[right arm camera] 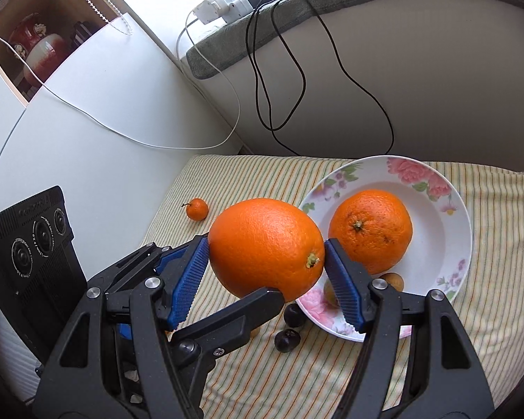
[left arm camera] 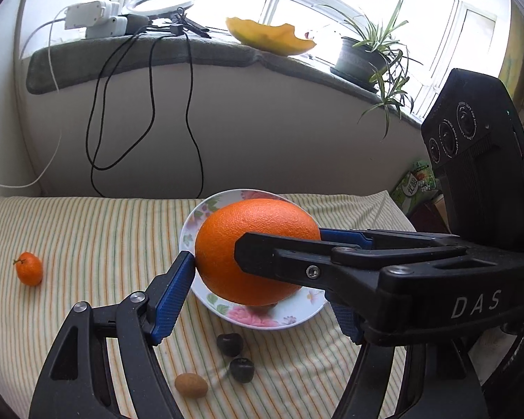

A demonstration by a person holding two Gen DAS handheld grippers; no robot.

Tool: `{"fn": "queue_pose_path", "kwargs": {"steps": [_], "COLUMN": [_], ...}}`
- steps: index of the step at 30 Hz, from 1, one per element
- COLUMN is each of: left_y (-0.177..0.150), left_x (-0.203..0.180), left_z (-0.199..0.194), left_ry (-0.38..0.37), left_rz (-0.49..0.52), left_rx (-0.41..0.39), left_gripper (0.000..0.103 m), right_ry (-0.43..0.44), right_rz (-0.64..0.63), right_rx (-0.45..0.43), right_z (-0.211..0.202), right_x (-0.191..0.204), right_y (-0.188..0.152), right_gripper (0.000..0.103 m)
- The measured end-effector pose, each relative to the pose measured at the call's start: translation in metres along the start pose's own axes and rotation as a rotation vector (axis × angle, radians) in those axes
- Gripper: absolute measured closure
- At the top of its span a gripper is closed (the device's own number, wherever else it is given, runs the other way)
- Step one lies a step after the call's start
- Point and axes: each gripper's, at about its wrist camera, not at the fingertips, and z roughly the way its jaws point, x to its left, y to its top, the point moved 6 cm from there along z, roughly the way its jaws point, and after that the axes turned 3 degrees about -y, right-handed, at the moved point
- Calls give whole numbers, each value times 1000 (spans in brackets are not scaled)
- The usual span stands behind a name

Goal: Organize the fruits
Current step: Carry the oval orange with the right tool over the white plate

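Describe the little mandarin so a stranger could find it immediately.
Start at the striped cloth, then find the floral plate; the mandarin lies alone on the cloth, well off to the plate's left in the right wrist view, toward the wall. It is far smaller than the plate orange and the held orange, and bright orange, unlike the dark cherries.

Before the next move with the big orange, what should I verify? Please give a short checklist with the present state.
1. Right gripper jaws shut on the held orange: ok.
2. Left gripper free of that orange: not ok, its jaws are open but one pad touches it.
3. Held orange lifted off the striped cloth: ok.
4. Room on the plate beside the second orange: cannot tell.
5. All fruit on the plate: not ok, the mandarin and two dark fruits lie on the cloth.
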Motion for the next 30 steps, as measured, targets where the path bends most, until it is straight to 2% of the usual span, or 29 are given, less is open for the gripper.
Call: {"fn": "queue_pose_path", "kwargs": {"steps": [10, 18, 30], "left_y": [21, 28, 30], "left_x": [-41, -55, -56], "left_z": [43, 83, 106], "left_ry": [-54, -77, -81], "left_rz": [73, 111, 178], "left_rx": [22, 76, 110], "left_gripper": [31, 30, 29], "right_ry": [-40, -65, -82], "right_rz": [86, 167, 217], "right_rx": [-71, -99, -125], "right_z": [-30, -27, -15], "right_x": [-58, -106, -132], "right_y": [14, 20, 24], "right_gripper": [32, 32, 32]}}
